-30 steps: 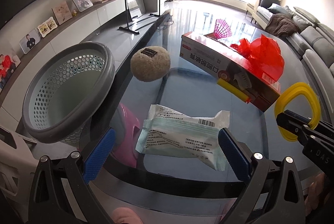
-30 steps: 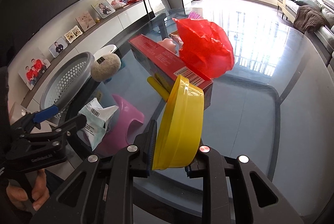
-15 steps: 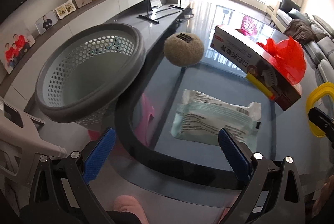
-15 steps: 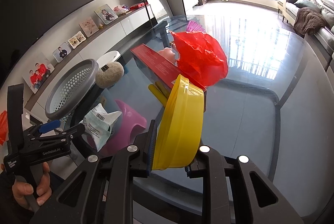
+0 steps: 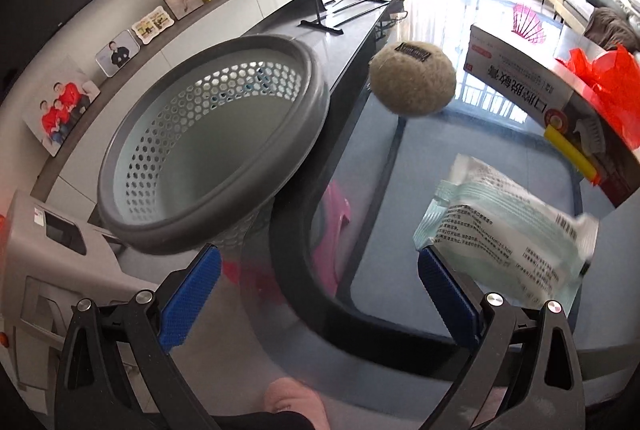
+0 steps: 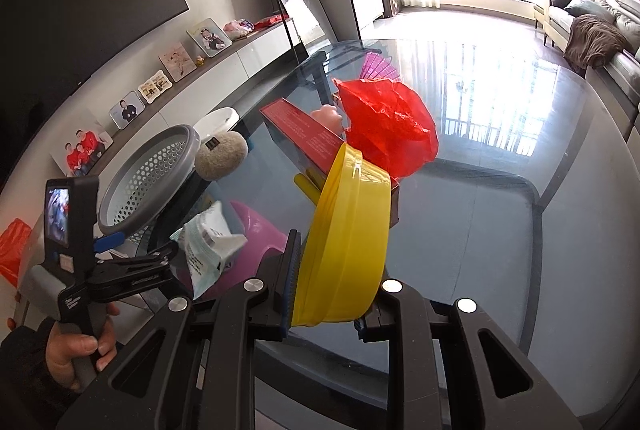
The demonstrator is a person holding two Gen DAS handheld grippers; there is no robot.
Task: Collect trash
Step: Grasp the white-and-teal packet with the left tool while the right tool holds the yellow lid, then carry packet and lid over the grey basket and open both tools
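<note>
Being counted on the glass table (image 6: 520,230): one wet-wipe packet (image 5: 508,230), one red bag (image 6: 388,129), one toothpaste box (image 5: 532,85), one fuzzy ball (image 5: 412,79), one yellow bowl (image 6: 348,246); beside it, one grey basket (image 5: 212,149).

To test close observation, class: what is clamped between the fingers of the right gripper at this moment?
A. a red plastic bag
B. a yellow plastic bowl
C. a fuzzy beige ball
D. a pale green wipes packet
B: in the right wrist view the right gripper is shut on the yellow plastic bowl, held on edge above the glass table.
</note>
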